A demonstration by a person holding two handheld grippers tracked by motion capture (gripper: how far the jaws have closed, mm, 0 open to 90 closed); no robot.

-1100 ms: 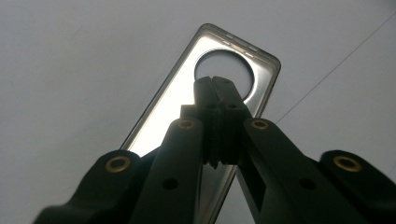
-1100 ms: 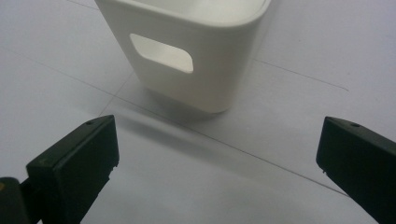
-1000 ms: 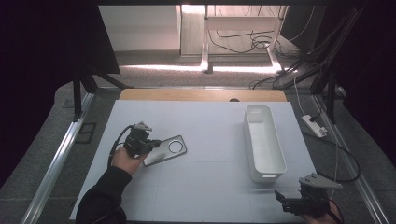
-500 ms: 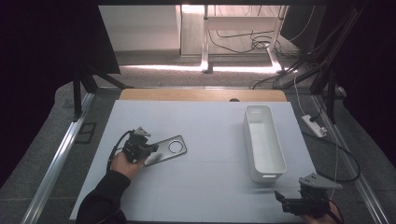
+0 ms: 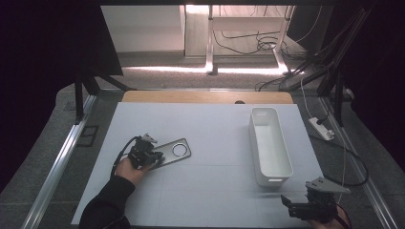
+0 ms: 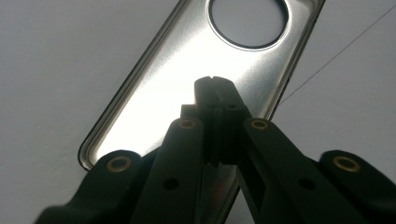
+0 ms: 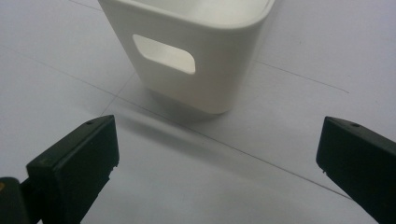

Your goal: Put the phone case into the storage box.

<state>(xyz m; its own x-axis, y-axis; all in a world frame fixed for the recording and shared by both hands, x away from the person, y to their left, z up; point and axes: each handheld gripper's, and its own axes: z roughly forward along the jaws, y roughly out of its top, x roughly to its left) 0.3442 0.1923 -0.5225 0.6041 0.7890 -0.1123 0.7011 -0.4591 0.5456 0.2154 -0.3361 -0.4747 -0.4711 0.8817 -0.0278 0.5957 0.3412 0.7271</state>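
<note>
A flat brushed-metal plate (image 5: 168, 153) with a round hole near its far end lies on the white table at the left. My left gripper (image 5: 154, 157) is at the plate's near end, held by a hand in a dark sleeve. In the left gripper view its jaws stand pressed together, tips (image 6: 214, 86) over the plate's face (image 6: 154, 93), with nothing between them. My right gripper (image 5: 288, 202) is low at the table's front right. Its jaws stand wide apart (image 7: 217, 154), facing the near end wall of a white bin (image 7: 210, 79) with a handle slot.
The long white bin (image 5: 257, 143) stands lengthwise at the right of the table. A wooden strip (image 5: 205, 97) runs along the table's far edge. Metal rails flank the table, and cables with a power strip (image 5: 322, 129) lie on the floor at the right.
My left gripper has crept slightly toward the near side at the plate's end. The plate, the bin and my right gripper stay where they were.
</note>
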